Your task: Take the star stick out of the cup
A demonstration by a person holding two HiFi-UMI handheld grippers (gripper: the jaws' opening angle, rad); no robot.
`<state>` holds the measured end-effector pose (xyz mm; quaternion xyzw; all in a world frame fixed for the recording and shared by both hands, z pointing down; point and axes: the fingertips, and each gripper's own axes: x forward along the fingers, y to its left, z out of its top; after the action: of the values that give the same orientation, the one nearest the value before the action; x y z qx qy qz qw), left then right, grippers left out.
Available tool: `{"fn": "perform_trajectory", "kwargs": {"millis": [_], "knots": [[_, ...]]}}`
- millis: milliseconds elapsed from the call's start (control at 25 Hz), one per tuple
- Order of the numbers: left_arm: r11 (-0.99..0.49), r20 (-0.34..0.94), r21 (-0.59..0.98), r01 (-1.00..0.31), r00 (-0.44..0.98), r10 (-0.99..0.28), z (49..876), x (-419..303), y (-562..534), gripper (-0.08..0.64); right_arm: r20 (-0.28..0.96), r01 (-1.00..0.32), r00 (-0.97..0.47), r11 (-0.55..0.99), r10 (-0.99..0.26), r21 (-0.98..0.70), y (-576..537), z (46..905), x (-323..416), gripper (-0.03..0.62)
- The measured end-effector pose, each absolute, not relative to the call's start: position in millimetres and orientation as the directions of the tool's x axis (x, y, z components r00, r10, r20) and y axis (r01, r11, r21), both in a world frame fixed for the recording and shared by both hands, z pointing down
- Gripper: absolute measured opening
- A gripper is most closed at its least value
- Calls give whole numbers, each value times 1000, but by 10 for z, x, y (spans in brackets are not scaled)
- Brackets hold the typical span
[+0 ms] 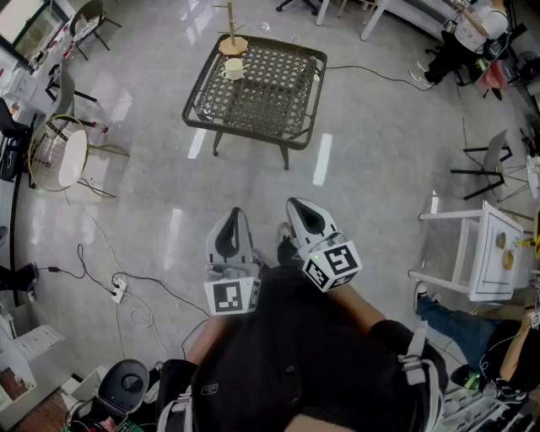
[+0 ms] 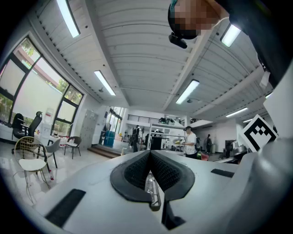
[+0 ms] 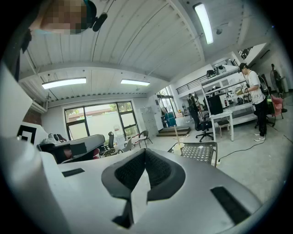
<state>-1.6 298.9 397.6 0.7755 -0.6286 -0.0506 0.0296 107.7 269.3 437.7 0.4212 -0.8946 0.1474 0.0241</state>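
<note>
The dark square lattice-mesh tabletop carries a pale cup just beside a round wooden base, near one corner.

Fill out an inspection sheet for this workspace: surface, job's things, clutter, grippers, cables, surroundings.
Surface: low mesh table, across the floor from the person, well apart from both grippers.
Job's things: cup near the table's far left corner; thin stick rising from it; its star is too small to tell.
Clutter: round wooden disc just behind the cup.
Grippers: left gripper and right gripper both shut, empty, held close to the body.
Cables: power strip with loose cords on the floor at left; another cable right of the table.
Surroundings: white chair, white side table, person far off.
</note>
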Motion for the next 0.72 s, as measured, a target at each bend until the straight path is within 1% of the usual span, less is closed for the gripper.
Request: {"fn": "perform_trajectory", "kwargs": {"millis": [360,720], "knots": [[-206,-34,103,-973,204,-978,4015,93,2883,15,182,-762,-643,598,-744,-251,2599,4425,1187,9],[-185,-41,103,-977,182,-983,3992,299,2637,15,158,-747,-655,602,-739,-283,2312,4390,1413,11]]}}
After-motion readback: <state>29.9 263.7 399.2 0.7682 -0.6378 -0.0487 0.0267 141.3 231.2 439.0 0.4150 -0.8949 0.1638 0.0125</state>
